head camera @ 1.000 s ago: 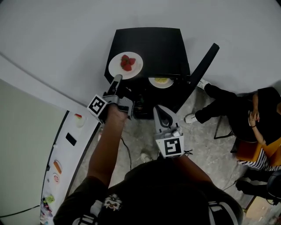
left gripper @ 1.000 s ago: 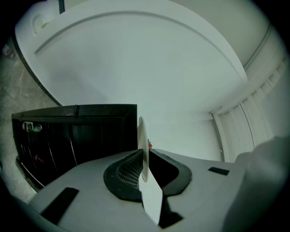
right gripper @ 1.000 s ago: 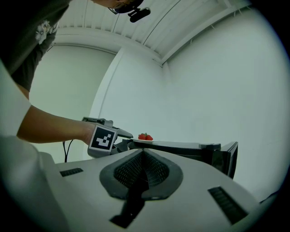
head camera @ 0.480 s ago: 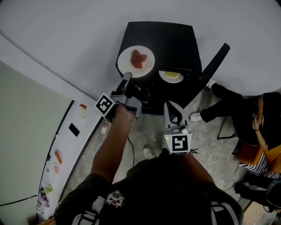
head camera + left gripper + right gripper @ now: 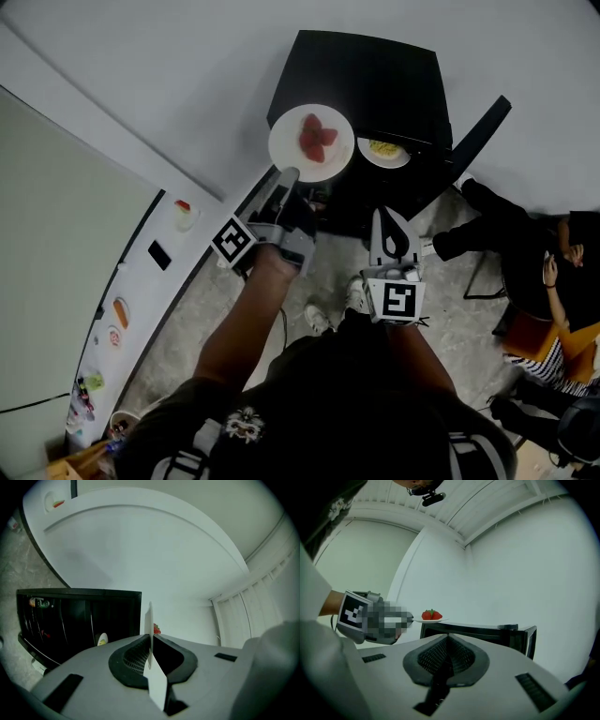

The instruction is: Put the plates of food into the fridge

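Gripping a white plate [image 5: 311,142] by its rim, the left hand-held gripper [image 5: 286,176] has just been closing its jaws, and the rim now stands pinched between them. The plate carries strawberries [image 5: 317,137] and hangs in the air at the front left corner of the black fridge [image 5: 375,80], a little above its top. The fridge's door [image 5: 473,131] stands swung open to the right, and a second plate [image 5: 386,150] with yellow food sits just inside the open front. The right hand-held gripper [image 5: 386,216] is clenched on nothing, its jaws together, pointing at the fridge from nearby. The fridge stands on a grey speckled floor [image 5: 328,272] against a plain white wall [image 5: 141,56]. At the left runs a tall white panel [image 5: 141,291] dotted with small bright stickers. A seated person [image 5: 487,234] in dark trousers is at the right.
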### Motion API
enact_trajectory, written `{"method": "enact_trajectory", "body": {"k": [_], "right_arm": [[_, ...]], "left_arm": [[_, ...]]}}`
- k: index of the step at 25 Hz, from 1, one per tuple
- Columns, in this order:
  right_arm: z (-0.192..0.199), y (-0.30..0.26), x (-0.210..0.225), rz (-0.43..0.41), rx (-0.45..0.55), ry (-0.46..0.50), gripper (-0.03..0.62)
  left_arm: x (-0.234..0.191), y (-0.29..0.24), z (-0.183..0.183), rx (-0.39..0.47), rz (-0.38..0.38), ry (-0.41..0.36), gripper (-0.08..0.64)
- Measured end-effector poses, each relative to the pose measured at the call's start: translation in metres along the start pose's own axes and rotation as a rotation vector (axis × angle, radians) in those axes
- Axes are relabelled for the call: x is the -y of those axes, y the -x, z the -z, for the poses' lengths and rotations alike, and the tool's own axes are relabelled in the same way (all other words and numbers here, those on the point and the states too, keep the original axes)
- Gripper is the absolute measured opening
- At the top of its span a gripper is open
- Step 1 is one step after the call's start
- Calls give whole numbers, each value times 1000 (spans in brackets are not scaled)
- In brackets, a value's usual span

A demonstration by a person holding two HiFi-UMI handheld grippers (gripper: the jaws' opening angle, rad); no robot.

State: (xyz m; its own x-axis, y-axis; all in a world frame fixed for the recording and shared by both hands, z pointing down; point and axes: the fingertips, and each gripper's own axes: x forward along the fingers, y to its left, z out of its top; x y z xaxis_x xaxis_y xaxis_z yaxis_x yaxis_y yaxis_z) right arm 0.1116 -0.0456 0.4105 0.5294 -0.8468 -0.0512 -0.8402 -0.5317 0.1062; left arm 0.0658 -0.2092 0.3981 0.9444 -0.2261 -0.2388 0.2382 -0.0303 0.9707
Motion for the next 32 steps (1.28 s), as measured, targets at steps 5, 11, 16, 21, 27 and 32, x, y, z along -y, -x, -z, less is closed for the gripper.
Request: {"method": "enact_trajectory", "body": {"k": [5,11,16,21,27,32], "right_arm": [[-1,-7,9,23,5,1,25],[-3,-9,11,27,14,-37,26],[0,-6,18,31,10,-36,25],[5,-7,22,32,3,-6,26],[16,-8,23,9,-23,-21,26],[22,-11,27,-4,-51,-17,25]], "left_arm": [[-13,15,5,3,-31,6,41],[-28,36,16,-15,-65,-3,40],[-52,52,25,-22,-118,7,38],[-81,55,24,-15,-167,2,38],[-109,44,18,-5,-210,-19,38],[-135,28,8,10,-247,-46,37]]}}
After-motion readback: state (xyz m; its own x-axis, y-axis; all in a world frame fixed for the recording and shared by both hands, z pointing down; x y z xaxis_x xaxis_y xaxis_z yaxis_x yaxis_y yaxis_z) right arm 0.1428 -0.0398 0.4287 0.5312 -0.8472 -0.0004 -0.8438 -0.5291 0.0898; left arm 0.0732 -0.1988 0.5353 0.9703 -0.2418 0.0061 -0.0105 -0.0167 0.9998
